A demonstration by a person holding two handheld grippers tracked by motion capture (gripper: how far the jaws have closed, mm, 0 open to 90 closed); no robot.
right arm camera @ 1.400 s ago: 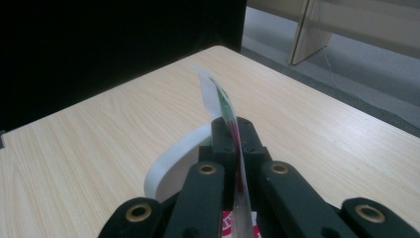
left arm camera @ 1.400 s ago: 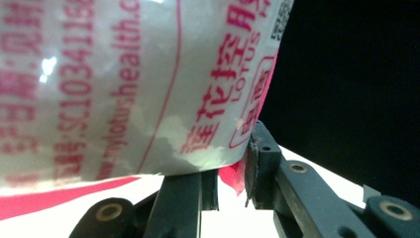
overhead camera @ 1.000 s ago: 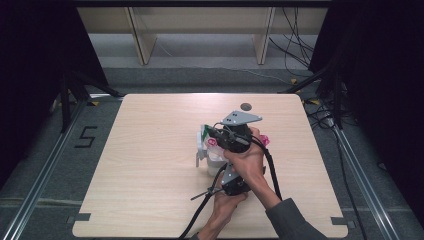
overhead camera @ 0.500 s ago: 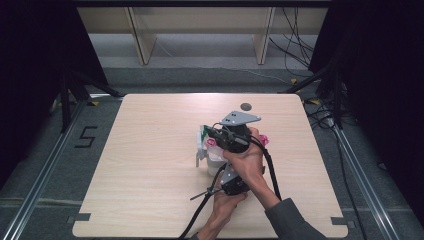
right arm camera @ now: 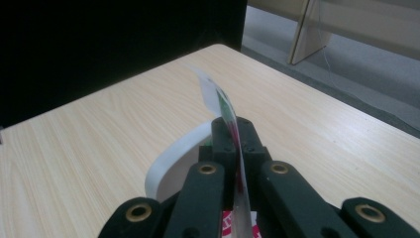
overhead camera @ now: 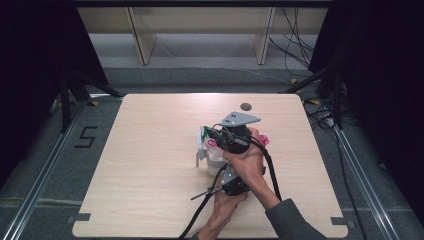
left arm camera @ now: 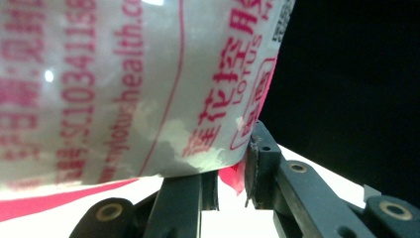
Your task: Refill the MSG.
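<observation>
A person stands at the near edge of a pale wooden table point(overhead camera: 150, 165) and works with a two-jaw gripper in each hand. Both hands meet near the middle of the table, slightly right of centre, around a white plastic packet point(overhead camera: 210, 150) printed with red lettering.

The right gripper point(overhead camera: 216, 136), the farther of the two and topped by a grey three-cornered plate, has its jaws pressed tight on the packet's thin top edge point(right arm camera: 229, 116), which stands upright between them. The left gripper point(left arm camera: 230, 171) sits nearer the person, below the packet. Its jaws pinch a lower corner of the packet point(left arm camera: 148, 89), the glossy printed film bulging above them.

Compared with the views from a second ago, nothing has shifted: both hands, both grips and the packet sit exactly where they were. This reads as a steady hold, probably a pause before pulling the two ends apart to tear or open the packet.

A small dark round mark point(overhead camera: 245, 106) lies on the table farther away, well apart from the hands. Dark curtains and cables surround the table.
</observation>
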